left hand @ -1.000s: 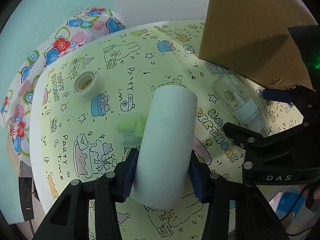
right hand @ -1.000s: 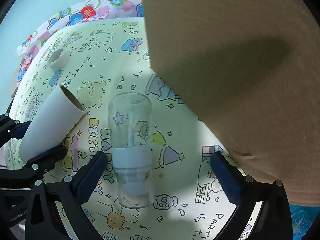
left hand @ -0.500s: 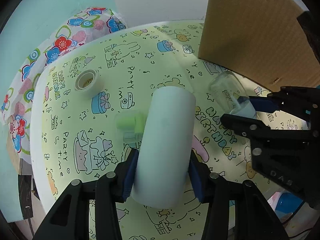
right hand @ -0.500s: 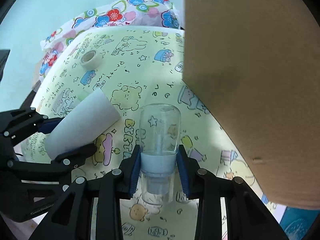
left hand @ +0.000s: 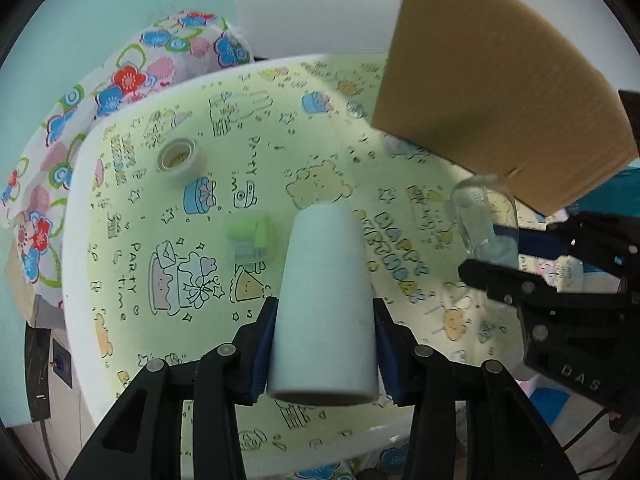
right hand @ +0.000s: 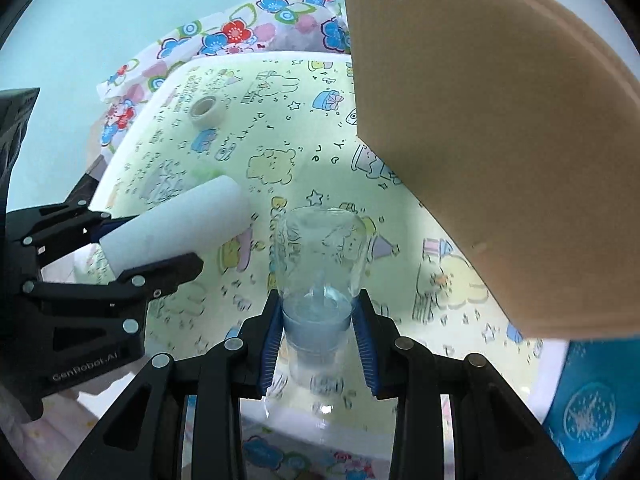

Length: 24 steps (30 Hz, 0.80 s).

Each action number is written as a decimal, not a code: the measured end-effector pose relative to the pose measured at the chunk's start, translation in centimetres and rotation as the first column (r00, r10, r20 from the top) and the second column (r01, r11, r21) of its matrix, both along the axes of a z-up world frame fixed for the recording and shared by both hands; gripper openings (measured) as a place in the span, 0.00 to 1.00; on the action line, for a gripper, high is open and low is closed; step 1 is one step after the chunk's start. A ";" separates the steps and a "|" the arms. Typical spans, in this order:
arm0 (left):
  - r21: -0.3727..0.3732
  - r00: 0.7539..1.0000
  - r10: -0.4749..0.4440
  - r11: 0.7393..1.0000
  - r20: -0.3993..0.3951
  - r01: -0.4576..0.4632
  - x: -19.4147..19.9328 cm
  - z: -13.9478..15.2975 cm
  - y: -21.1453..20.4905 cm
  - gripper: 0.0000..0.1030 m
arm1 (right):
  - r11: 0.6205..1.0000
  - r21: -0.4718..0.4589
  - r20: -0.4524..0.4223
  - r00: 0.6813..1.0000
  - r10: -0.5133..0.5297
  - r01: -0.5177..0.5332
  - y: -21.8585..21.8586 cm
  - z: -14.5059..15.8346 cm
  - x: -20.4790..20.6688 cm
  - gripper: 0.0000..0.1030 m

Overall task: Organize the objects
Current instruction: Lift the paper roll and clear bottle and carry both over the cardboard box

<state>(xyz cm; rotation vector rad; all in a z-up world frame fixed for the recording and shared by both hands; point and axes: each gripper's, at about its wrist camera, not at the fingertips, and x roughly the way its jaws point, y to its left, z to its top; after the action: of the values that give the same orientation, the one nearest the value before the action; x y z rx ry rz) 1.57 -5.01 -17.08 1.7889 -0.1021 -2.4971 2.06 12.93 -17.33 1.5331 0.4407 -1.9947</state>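
My left gripper (left hand: 324, 316) is shut on a white cardboard tube (left hand: 322, 264), its jaws still closing, and holds it tilted above the yellow party-print table (left hand: 280, 140). My right gripper (right hand: 320, 308) is shut on the pale blue collar of a clear bottle (right hand: 320, 248), which is lifted off the table with its base pointing away. In the right wrist view the left gripper (right hand: 156, 240) and the tube (right hand: 180, 220) sit to the left. The left wrist view shows the bottle (left hand: 480, 216) in the right gripper (left hand: 500, 254) at right.
A tape roll (left hand: 178, 158) lies at the table's far left, and a small green object (left hand: 252, 236) rests left of the tube. A tall cardboard box (right hand: 500, 120) stands at the right. Floral cloth (left hand: 120, 80) hangs behind the table; a blue bag (right hand: 592, 400) sits lower right.
The right gripper closed from wide open onto the bottle and lifted it off the table. The left gripper rose with the tube, whose far end now stands clear of the table.
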 end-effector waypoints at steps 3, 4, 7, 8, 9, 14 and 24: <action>0.014 1.000 -0.007 1.000 -0.017 0.008 0.7 1.1 0.8 0.44 | 1.000 -0.004 -0.008 1.000 0.000 0.000 0.8 1.1 0.8 0.36; 0.014 1.000 -0.013 1.000 -0.023 0.013 1.0 1.4 1.2 0.44 | 1.000 -0.008 -0.013 1.000 -0.003 0.003 1.1 1.5 1.1 0.36; 0.001 0.999 -0.028 1.000 -0.036 0.028 1.8 2.2 2.2 0.44 | 1.000 -0.024 -0.025 1.000 -0.005 0.004 1.8 2.6 1.8 0.36; 0.001 0.999 -0.032 0.999 -0.040 0.032 2.1 2.5 2.6 0.44 | 1.000 -0.028 -0.029 1.000 -0.004 0.003 2.0 2.9 2.0 0.36; 0.000 0.998 -0.036 0.999 -0.042 0.036 2.4 2.8 2.9 0.44 | 1.000 -0.031 -0.035 0.999 -0.003 0.002 2.2 3.3 2.2 0.36; -0.020 0.996 -0.065 0.998 -0.062 0.064 3.1 4.7 4.7 0.44 | 0.999 -0.046 -0.052 0.999 0.005 -0.007 3.0 5.2 2.9 0.36; -0.061 0.986 -0.115 0.992 -0.118 0.109 2.9 8.9 7.5 0.44 | 0.997 -0.075 -0.086 0.996 0.020 -0.026 4.3 8.9 2.9 0.36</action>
<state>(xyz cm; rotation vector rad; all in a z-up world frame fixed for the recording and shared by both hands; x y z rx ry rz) 4.48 2.54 -8.22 1.6505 -0.2687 -2.6447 4.94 17.23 -8.42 1.3946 0.4100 -2.0416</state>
